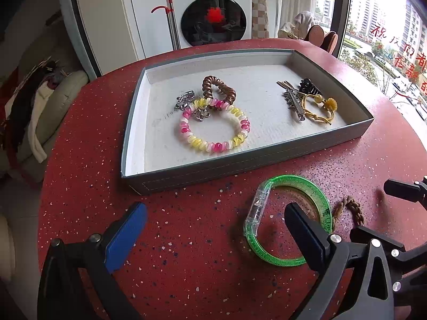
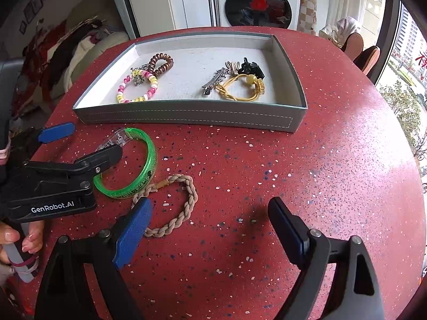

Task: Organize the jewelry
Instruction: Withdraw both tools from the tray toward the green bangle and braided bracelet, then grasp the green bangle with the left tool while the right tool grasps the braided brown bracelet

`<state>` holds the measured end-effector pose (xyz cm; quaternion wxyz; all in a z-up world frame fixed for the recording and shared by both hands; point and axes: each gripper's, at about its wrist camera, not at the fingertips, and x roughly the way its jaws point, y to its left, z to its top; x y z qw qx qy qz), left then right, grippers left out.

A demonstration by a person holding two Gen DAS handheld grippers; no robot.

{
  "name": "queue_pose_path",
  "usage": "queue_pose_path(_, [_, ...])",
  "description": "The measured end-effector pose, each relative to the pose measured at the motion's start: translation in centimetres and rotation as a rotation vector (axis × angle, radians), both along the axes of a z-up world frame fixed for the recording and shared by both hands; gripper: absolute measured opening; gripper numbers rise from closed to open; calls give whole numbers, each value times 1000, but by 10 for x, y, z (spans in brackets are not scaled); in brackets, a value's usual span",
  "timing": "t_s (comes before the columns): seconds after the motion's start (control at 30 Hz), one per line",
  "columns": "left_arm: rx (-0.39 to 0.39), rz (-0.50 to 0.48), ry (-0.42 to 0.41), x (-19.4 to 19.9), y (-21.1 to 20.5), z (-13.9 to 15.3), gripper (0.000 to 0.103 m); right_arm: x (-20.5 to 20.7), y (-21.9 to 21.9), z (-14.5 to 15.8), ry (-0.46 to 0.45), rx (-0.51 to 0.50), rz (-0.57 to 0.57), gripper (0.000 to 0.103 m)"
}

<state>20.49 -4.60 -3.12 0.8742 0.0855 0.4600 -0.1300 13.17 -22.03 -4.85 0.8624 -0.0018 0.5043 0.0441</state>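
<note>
Only in the right wrist view is the braided cord (image 2: 170,208) fully seen, lower left; both grippers (image 1: 213,221) (image 2: 210,218) are spread above the red speckled table (image 2: 320,173)

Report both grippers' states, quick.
Left gripper: jaws open, holding nothing, one finger inside the green translucent plastic bangle.
Right gripper: jaws open, empty, near the beige braided cord bracelet.
</note>
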Motion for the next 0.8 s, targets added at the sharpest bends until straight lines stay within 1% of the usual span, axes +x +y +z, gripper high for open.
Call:
queue_pose_path(0.1, [-1, -2, 5, 1, -1, -2, 103, 1, 5, -2, 0, -22, 9, 90])
queue_pose_path(0.2, [10, -4, 17, 3, -2, -5, 103, 1, 10, -5, -4, -52, 16, 88])
queue_pose_path(0.27, [10, -10, 16, 2, -3, -6, 100, 0, 13, -5, -17, -86, 30, 82])
queue_pose_path(0.3, [10, -13, 15, 1, -3, -6, 100, 0, 14, -5, -20, -80, 36, 81])
queue_pose_path(0.4, [12, -22, 11, 0, -5, -5, 99, -1, 17, -3, -22, -79, 57, 74])
queue_pose_path(0.43, [9, -26, 11, 0, -5, -5, 98, -2, 18, -3, -23, -81, 65, 71])
queue_pose_path(0.47, [1, -33, 14, -1, -6, -4, 93, -2, 19, -3, -25, -81, 73, 68])
queue_pose_path(0.5, [-1, -37, 15, -1, -6, -4, 91, -3, 20, -2, -25, -80, 80, 67])
queue_pose_path(0.57, [6, -42, 12, -2, -8, -3, 91, -3, 21, -2, -21, -74, 88, 63])
queue_pose_path(0.63, [2, -50, 14, -3, -9, -3, 88, -3, 22, -1, -19, -75, 92, 60])
queue_pose_path(0.7, [-3, -64, 18, -5, -10, -2, 81, -3, 24, -1, -16, -72, 100, 55])
queue_pose_path(0.77, [1, -74, 15, -7, -12, -1, 77, -4, 27, 1, -17, -70, 112, 38])
queue_pose_path(0.8, [-5, -80, 19, -7, -13, -1, 73, -4, 28, 1, -16, -69, 115, 37])
